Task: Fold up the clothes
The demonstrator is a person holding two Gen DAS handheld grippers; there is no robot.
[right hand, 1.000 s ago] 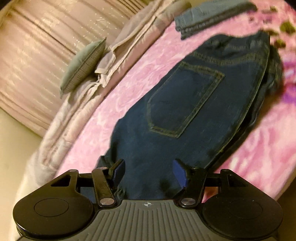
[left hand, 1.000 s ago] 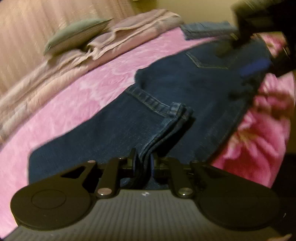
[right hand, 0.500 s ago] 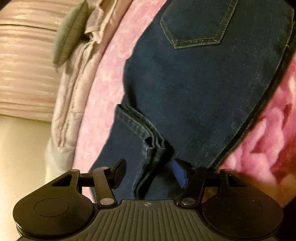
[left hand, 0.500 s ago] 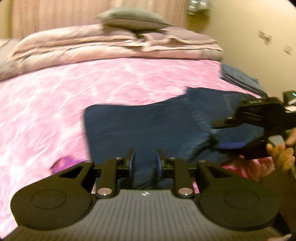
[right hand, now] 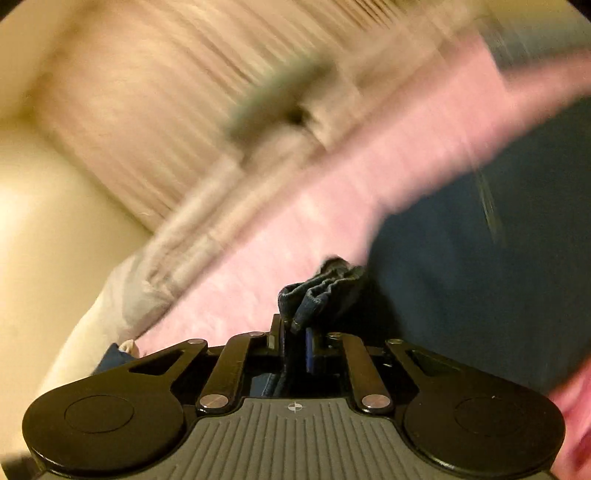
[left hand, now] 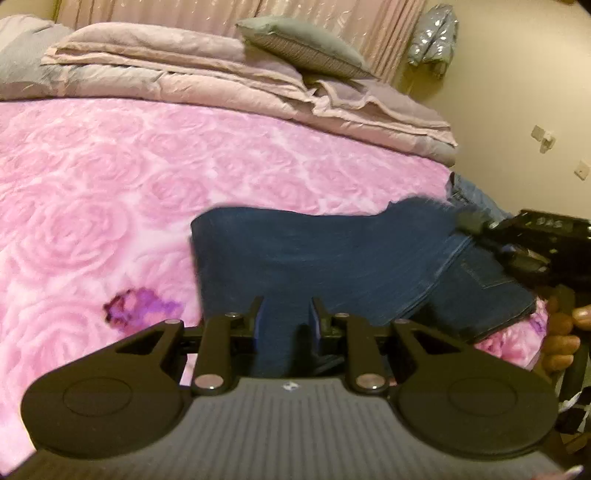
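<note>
jeans (left hand: 332,258): dark blue denim, folded flat on the pink rose bedspread (left hand: 110,184), bunched hem raised | left tongs (left hand: 284,319): spread, fabric between the fingers, not pinched | right tongs (right hand: 293,341): pressed together on the bunched jeans hem; view blurred

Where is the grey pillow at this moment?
In the left wrist view, the grey pillow lies top centre, on the folded pale duvet at the far side of the bed, in front of the curtain.
</note>
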